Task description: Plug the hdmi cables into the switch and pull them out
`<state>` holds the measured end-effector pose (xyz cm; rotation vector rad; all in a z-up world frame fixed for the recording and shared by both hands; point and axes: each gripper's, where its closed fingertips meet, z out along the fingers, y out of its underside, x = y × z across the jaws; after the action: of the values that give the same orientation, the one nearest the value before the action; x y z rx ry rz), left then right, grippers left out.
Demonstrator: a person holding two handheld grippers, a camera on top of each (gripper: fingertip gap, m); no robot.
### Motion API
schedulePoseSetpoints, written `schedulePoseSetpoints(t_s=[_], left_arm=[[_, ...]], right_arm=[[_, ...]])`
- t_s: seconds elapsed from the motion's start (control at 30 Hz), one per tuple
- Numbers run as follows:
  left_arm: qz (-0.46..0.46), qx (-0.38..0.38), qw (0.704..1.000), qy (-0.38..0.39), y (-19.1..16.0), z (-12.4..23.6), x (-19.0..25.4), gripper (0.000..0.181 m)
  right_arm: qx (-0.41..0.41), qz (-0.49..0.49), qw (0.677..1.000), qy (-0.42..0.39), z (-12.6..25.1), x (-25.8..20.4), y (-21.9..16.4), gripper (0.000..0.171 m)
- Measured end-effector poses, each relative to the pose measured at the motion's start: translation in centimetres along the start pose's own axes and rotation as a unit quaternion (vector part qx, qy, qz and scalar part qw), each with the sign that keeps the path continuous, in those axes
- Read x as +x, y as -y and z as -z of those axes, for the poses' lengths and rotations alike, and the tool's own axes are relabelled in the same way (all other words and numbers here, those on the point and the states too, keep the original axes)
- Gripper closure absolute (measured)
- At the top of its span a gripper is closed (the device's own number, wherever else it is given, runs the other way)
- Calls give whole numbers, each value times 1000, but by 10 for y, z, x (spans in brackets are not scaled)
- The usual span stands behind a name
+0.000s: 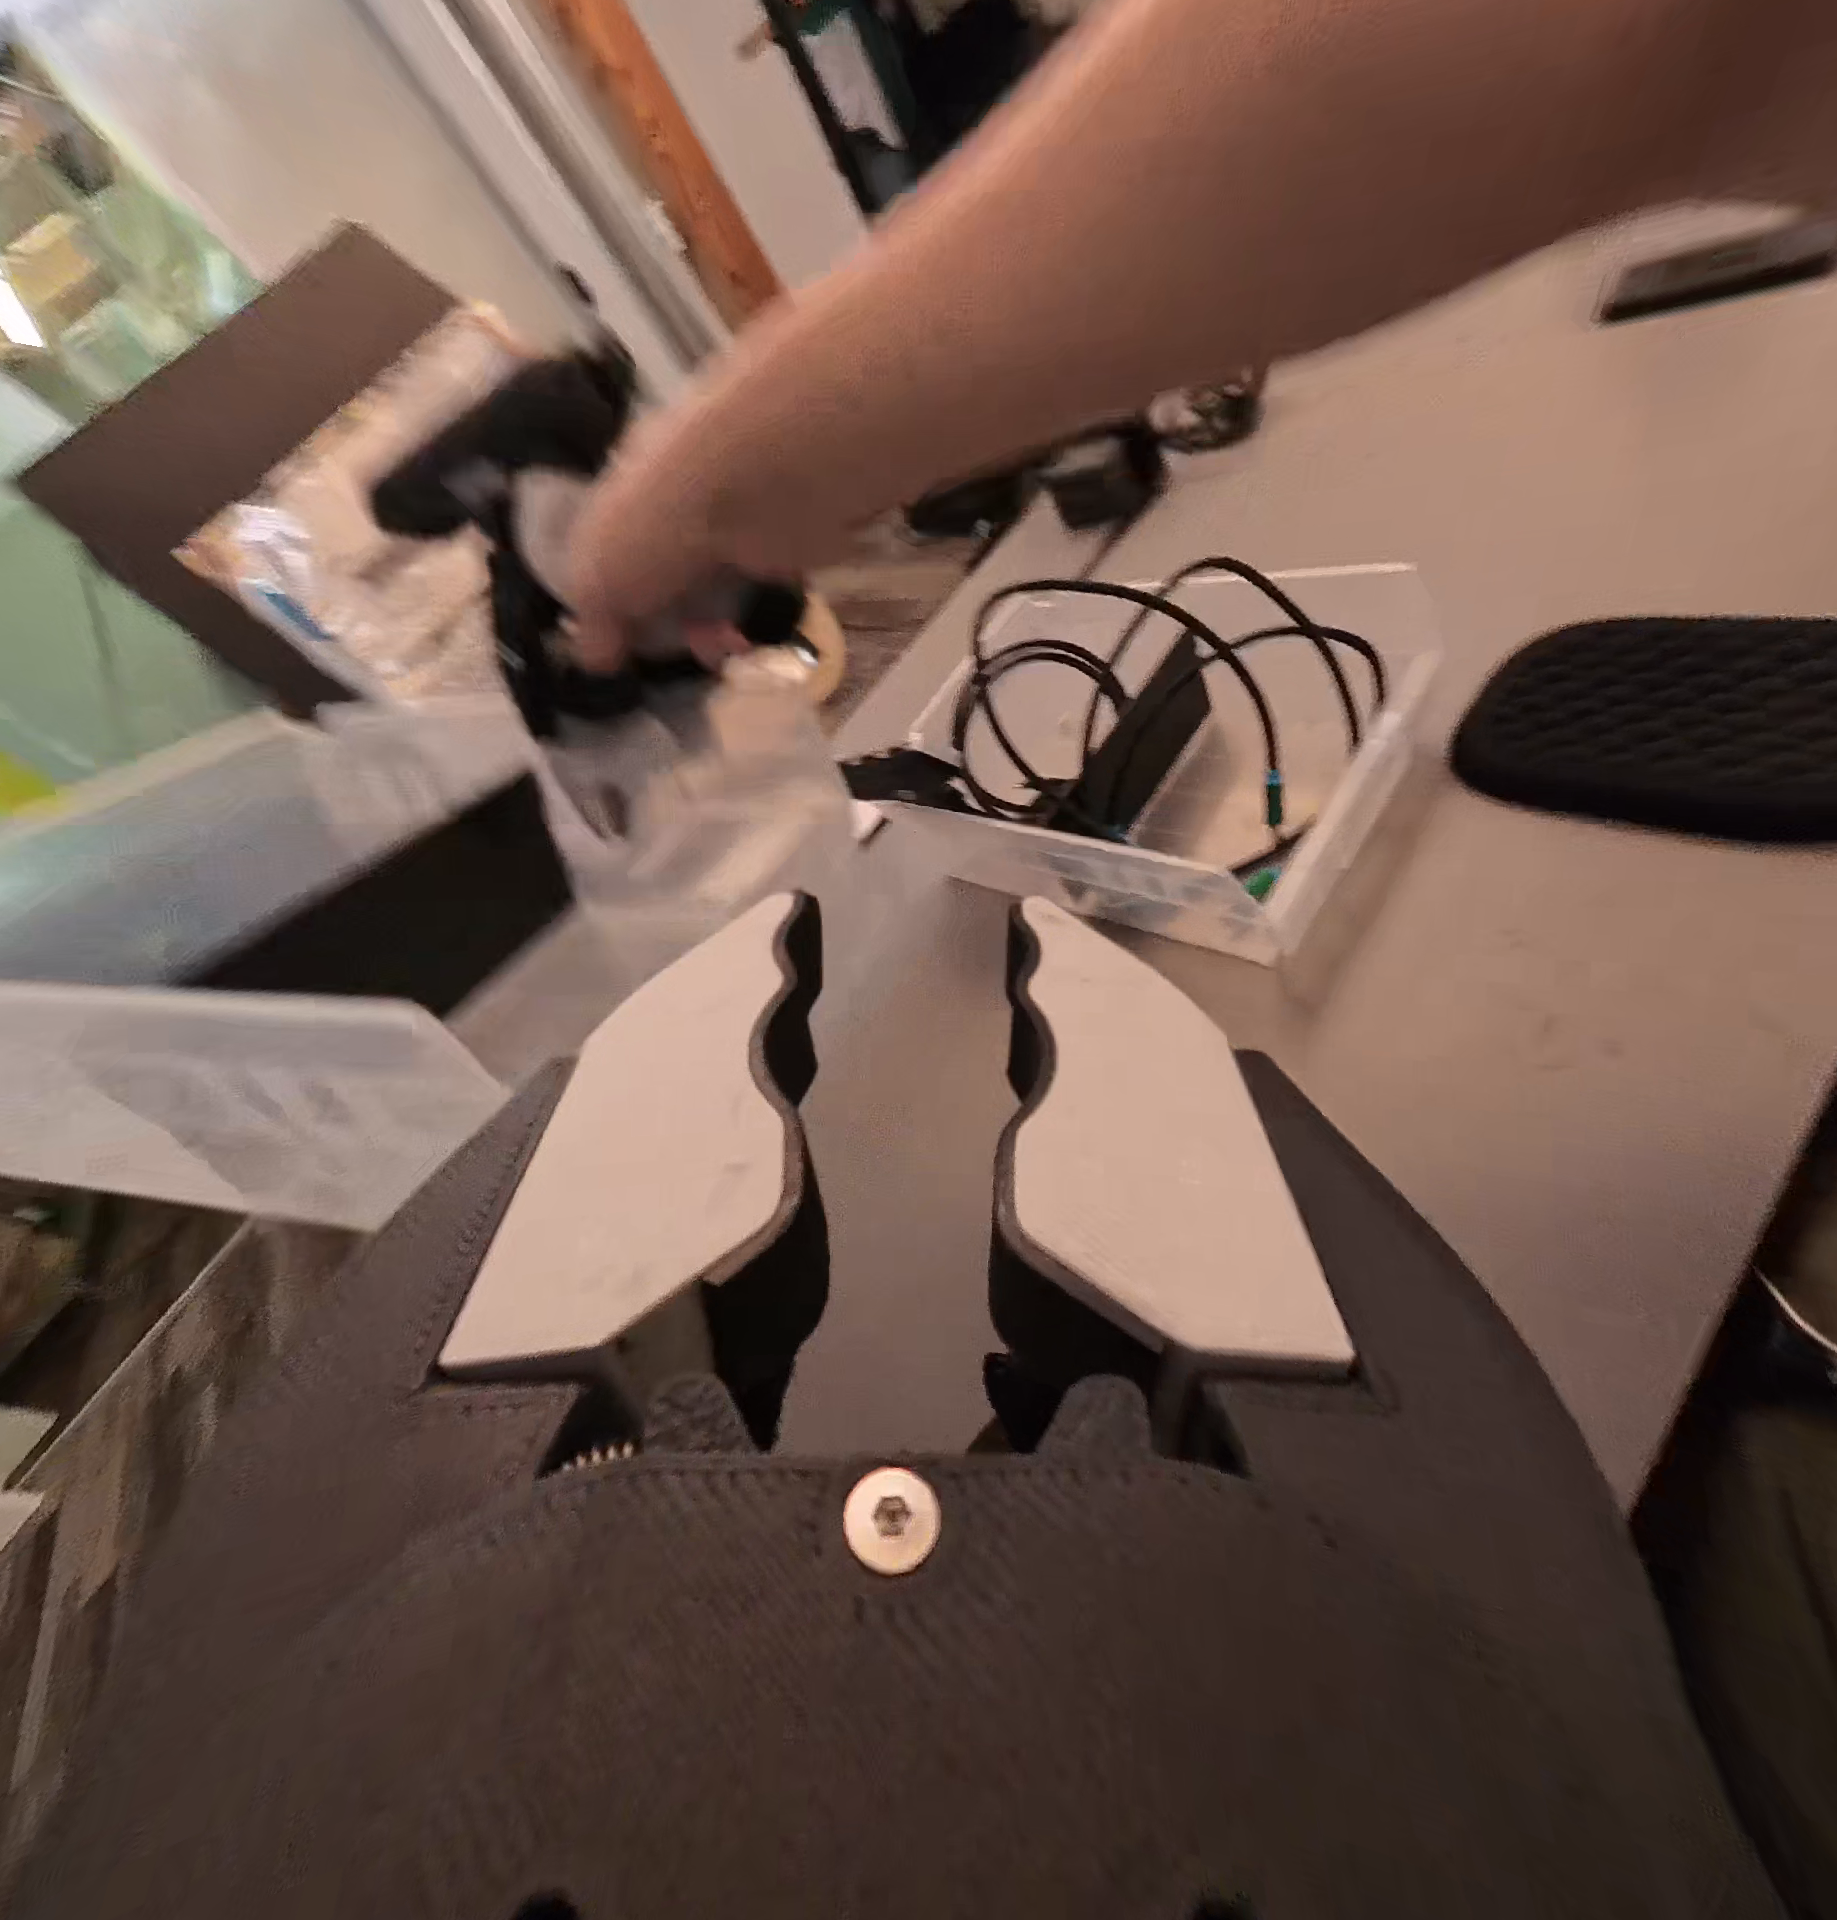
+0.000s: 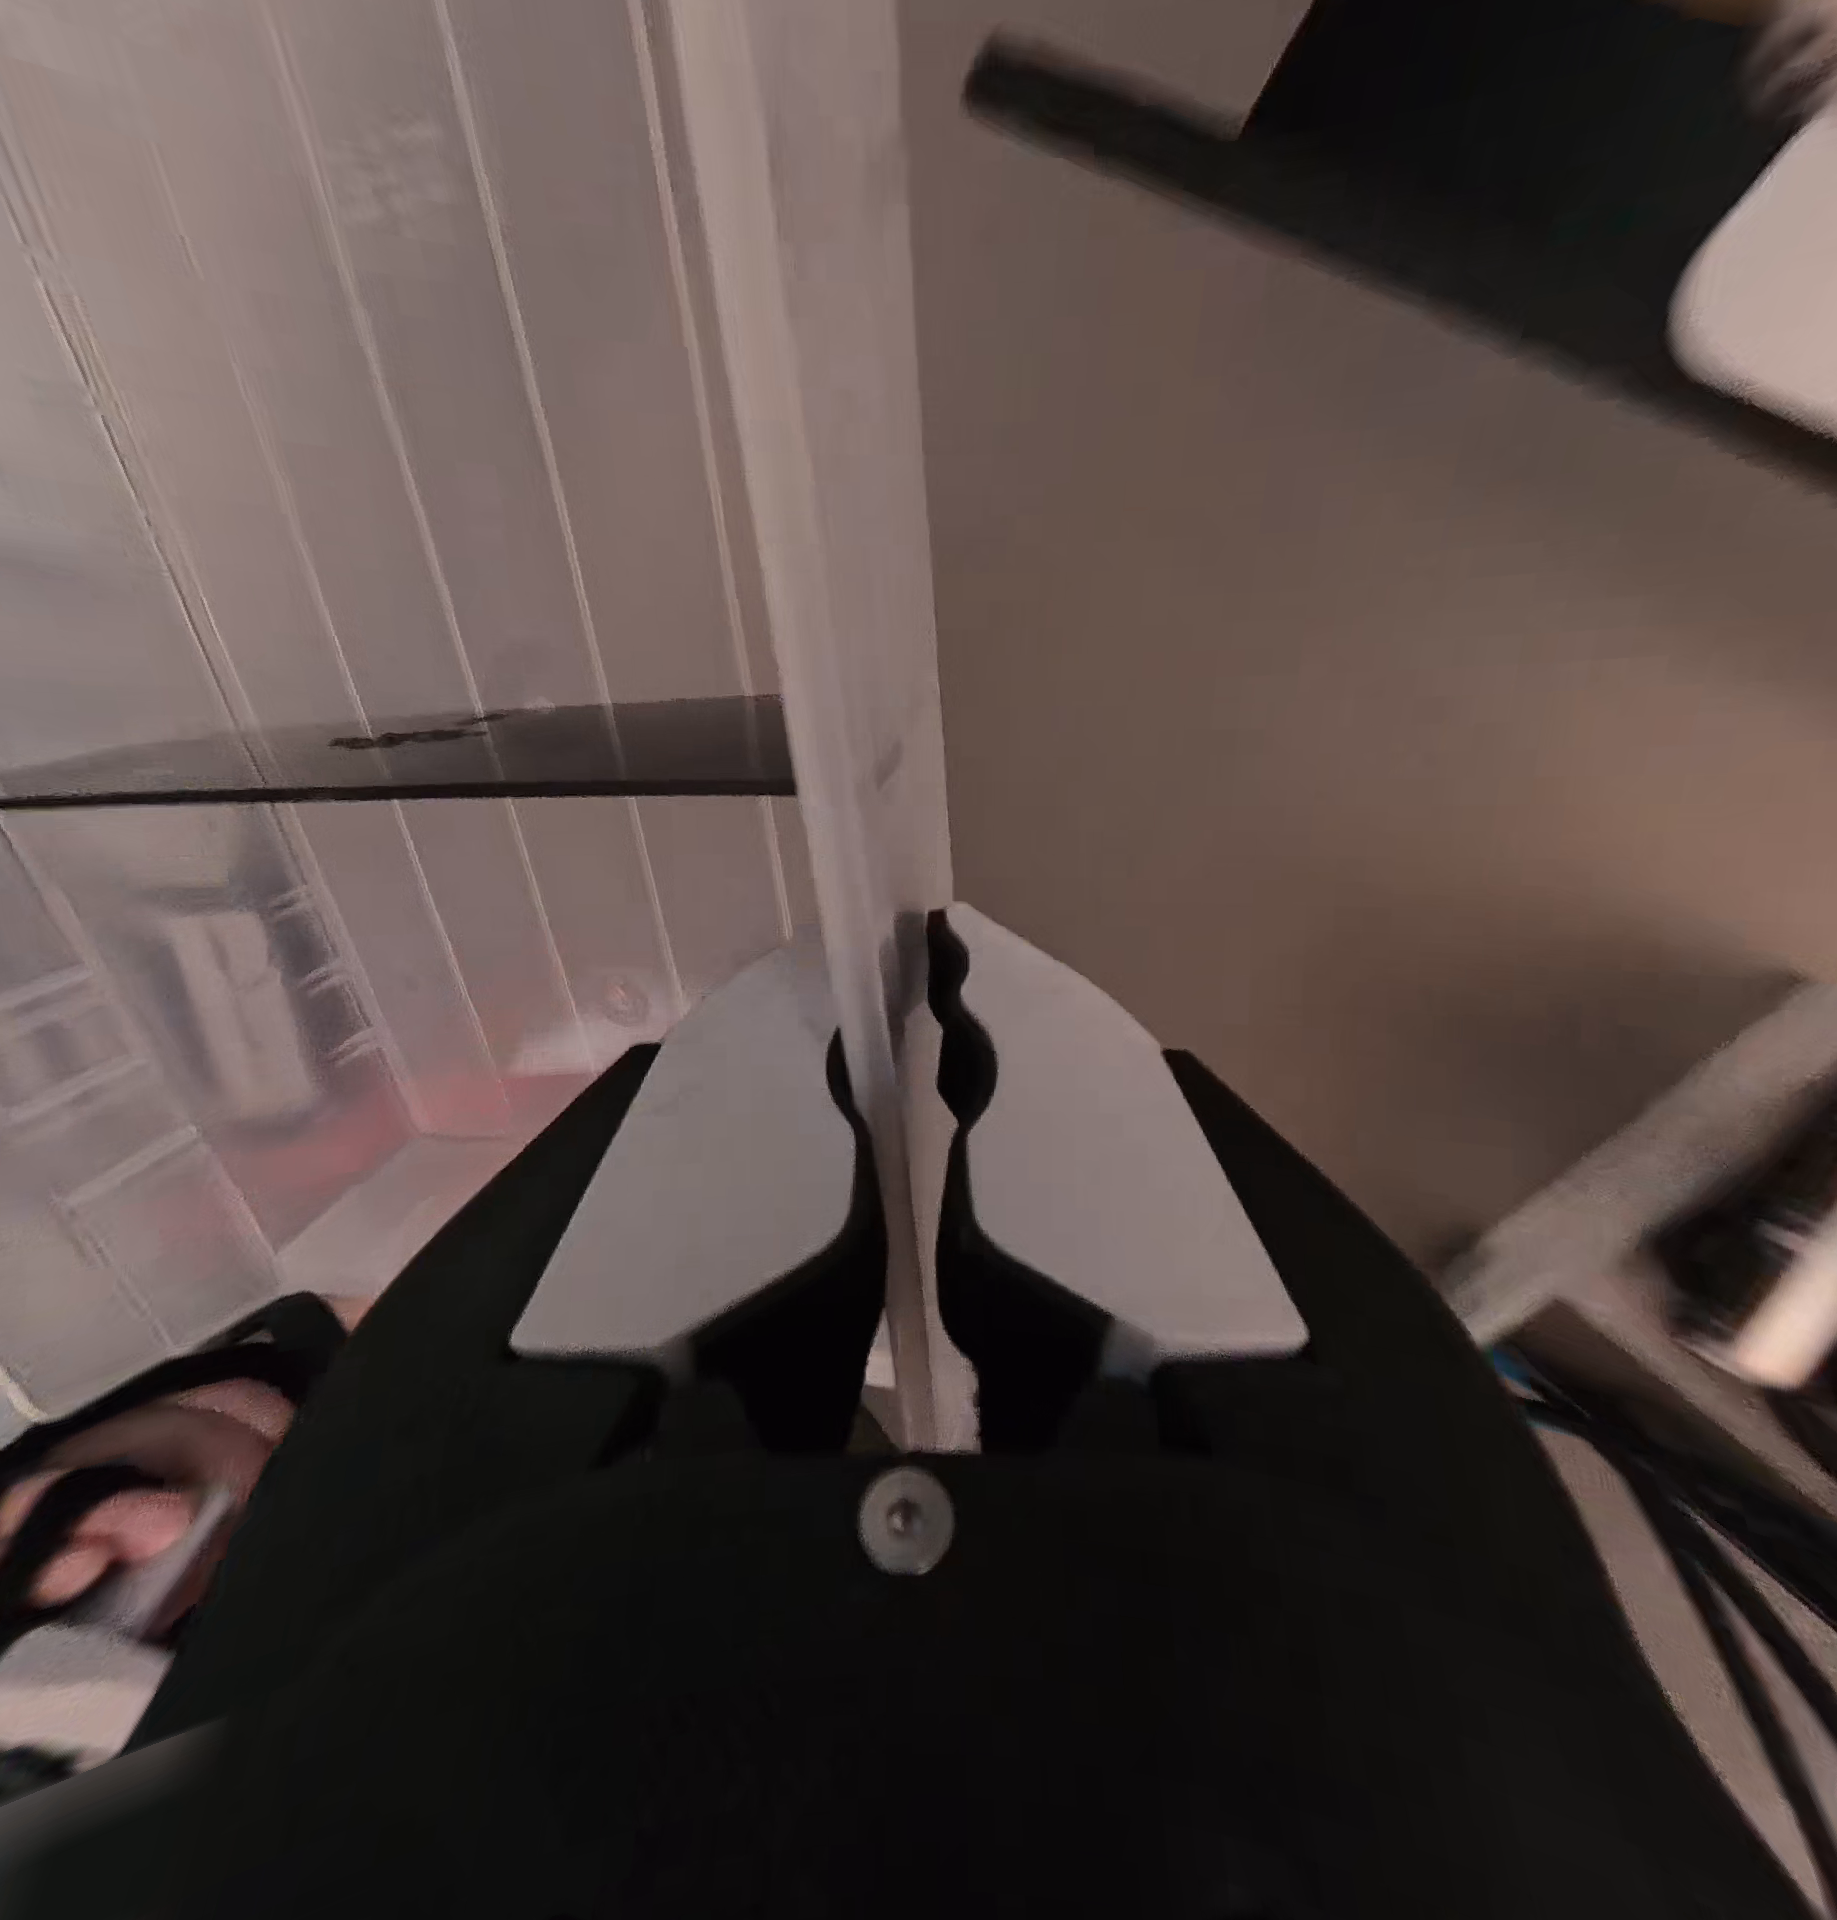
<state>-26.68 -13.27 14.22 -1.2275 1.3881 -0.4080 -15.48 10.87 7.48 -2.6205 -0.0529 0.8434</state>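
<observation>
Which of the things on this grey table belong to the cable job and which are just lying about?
Job: coiled black cables; black slab, likely the switch; clear plastic box holding them.
Lying about: black mesh oval pad; flat clear plastic lid, left.

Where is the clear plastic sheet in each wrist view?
Left wrist view: the clear plastic sheet is blurred, left of centre, under the right hand.
Right wrist view: the sheet fills the left half, with its edge clamped in the right gripper.
Shared landmark: the right gripper, black and held by that hand in the left view.
</observation>
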Motion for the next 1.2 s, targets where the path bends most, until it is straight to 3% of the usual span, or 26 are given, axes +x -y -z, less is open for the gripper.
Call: schedulePoseSetpoints(t_s=[0.13,0.27,0.33,0.43,0.6,0.77,0.9,1.03,1.2], left_arm=[[-17,-51,996,-75,-12,-31,23,132],[7,-122,980,-158,-33,-91,39,121],[30,-157,963,-217,-46,-129,52,121],[146,-170,941,-253,-58,-199,61,119],[324,-180,883,-287,-91,-276,80,114],[295,-256,874,-291,-131,-293,97,120],[292,-268,859,-324,-128,-290,104,138],[269,-299,852,-335,-134,-283,98,146],[249,-345,849,-314,-163,-263,55,163]], right_arm=[[97,-4,994,-43,111,28,32,165],[196,-41,973,-111,226,86,27,163],[236,-72,959,-141,273,123,8,163],[269,-129,938,-175,329,184,-38,163],[300,-234,897,-225,389,286,-136,164],[292,-315,860,-275,404,374,-238,164],[254,-367,848,-287,377,422,-302,165],[197,-388,856,-280,339,444,-338,166],[120,-385,881,-249,286,448,-356,166]])
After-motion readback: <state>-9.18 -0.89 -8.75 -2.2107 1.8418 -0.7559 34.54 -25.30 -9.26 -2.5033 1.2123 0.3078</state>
